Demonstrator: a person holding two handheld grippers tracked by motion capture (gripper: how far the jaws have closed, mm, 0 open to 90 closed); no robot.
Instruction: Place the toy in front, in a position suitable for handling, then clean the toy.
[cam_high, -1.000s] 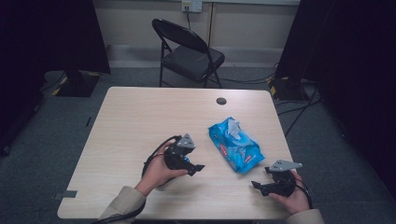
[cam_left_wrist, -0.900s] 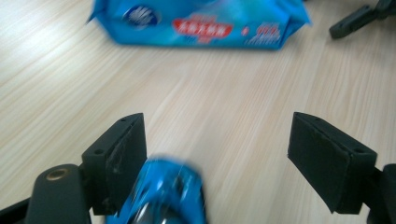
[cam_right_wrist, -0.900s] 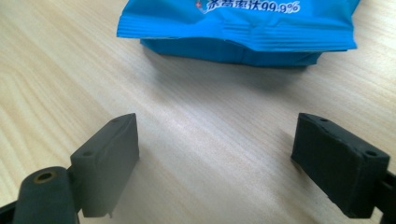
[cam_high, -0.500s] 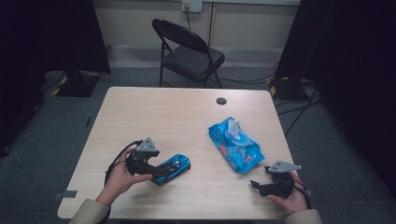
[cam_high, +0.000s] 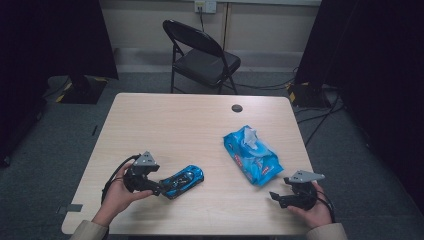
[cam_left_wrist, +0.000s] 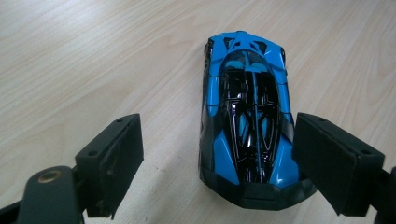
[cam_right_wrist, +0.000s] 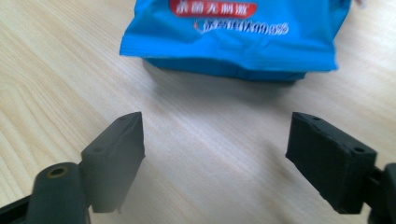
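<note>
The toy car (cam_left_wrist: 246, 126) lies lengthwise between the left gripper's (cam_left_wrist: 217, 158) wide-open jaws, ungripped, pointing away.

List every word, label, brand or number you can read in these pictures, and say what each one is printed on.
Nothing can be read with certainty.
Blue wipes pack: white characters in a red oval and a white line beneath it, seen upside down and too blurred to read.
Same pack in the high view: a red label, too small to read.
Blue toy car: no lettering visible.
Table: no markings.
</note>
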